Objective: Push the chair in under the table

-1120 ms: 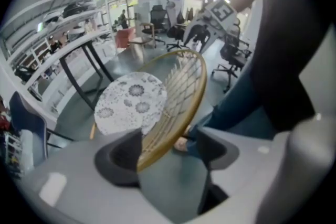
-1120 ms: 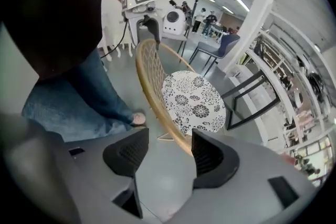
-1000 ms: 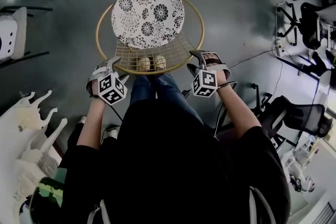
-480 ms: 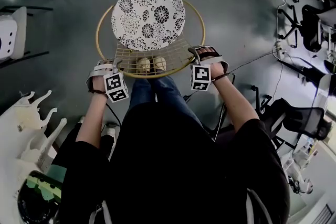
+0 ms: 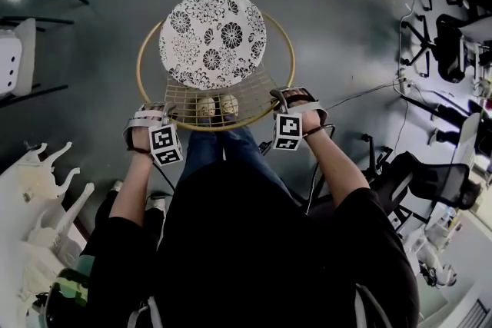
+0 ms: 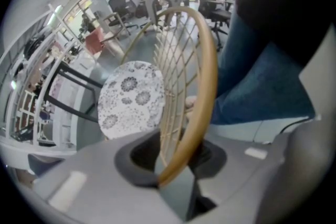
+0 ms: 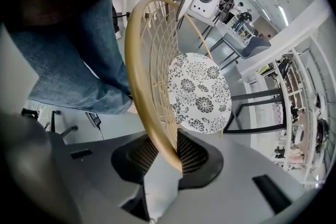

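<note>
On the grey floor (image 5: 92, 127) just ahead of us stands the round chair of gold wire (image 5: 139, 57), its black-and-white flowered seat cushion (image 5: 213, 38) lying on the far side of the wire back. Our left tongs (image 5: 169, 114) and our right tongs (image 5: 278, 101) point steeply down at the two ends of the back's curved top rim. Both have just been closing, and each now pinches that gold hoop between its pads. Our shoes (image 5: 216, 105) show through the wires.
</note>
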